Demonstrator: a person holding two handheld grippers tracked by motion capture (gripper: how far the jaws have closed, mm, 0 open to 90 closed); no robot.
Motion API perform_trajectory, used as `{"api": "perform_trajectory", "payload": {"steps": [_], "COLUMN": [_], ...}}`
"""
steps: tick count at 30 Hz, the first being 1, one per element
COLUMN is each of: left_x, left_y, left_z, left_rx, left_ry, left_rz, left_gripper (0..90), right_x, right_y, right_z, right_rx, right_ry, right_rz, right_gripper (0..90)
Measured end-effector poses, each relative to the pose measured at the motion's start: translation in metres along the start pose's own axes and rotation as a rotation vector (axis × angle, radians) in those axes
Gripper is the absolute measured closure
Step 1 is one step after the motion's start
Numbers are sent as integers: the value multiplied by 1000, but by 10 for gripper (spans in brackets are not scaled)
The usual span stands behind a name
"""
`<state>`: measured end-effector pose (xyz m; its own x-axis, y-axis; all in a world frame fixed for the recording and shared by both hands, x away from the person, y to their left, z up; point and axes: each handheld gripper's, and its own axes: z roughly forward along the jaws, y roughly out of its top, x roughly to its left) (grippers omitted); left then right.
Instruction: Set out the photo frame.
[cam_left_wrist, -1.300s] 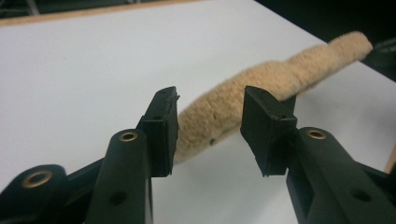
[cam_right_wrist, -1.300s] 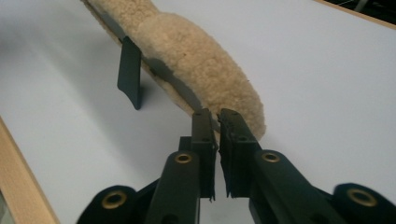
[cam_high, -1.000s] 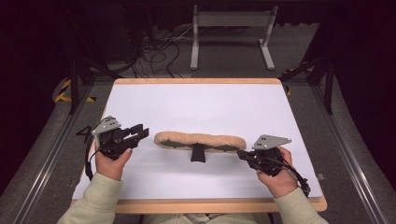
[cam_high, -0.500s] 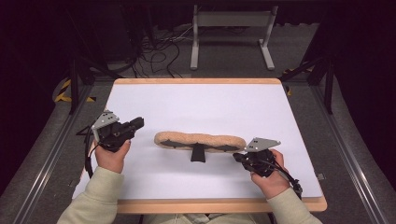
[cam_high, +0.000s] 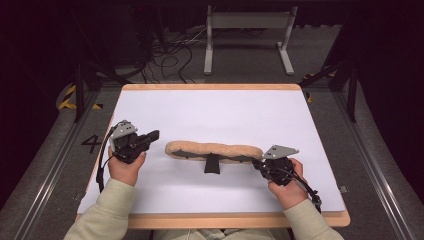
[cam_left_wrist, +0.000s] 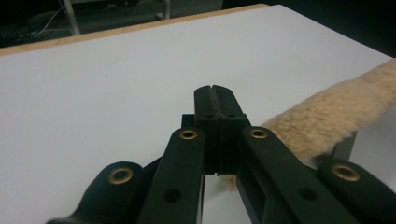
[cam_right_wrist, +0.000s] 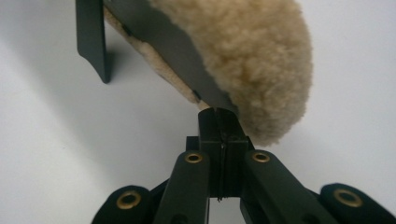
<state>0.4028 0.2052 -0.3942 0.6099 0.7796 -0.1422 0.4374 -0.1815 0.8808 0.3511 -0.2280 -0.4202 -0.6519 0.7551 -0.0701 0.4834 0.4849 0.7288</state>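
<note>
The fleecy pad (cam_high: 212, 150) lies lengthwise across the near half of the white table (cam_high: 225, 112), its black bracket (cam_high: 212, 164) pointing toward you. Your right gripper (cam_high: 261, 164), jaws pressed together, touches its right end at the black backing edge. Your left gripper (cam_high: 153, 135) has just closed on nothing, just beside the left end. Nothing lifted yet; the handling seems barely begun

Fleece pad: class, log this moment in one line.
fleece pad: flat on table | left claw: shut, beside it | right claw: shut, at its end
</note>
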Motion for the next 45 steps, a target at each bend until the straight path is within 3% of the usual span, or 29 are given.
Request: {"api": "perform_trajectory", "payload": {"steps": [1,2,6,7,13,24,28,45], "left_x": [0,2,-1,-1,-1,-10,-10,-16], "left_y": [0,-1,-1,-1,0,-1,-3,-5], "left_z": [0,12,20,20,15,15,13,8], "left_rx": [0,33,66,67,59,89,92,102], "left_ry": [0,-9,-20,-18,-26,-100,-122,-150], "left_rz": [0,-12,11,25,12,65,64,89], "left_gripper": [900,900,900,900,900,900,900,900], "right_x": [0,-2,-2,-2,-5,-6,-7,-20], "right_y": [0,0,0,0,1,1,1,15], "right_z": [0,1,2,3,6,7,7,17], "right_rx": [0,2,7,7,4,6,5,-21], "right_ry": [0,0,-1,-3,-6,4,3,-36], "right_rz": [0,5,5,6,14,23,29,41], "right_gripper": [900,900,900,900,900,900,900,900]}}
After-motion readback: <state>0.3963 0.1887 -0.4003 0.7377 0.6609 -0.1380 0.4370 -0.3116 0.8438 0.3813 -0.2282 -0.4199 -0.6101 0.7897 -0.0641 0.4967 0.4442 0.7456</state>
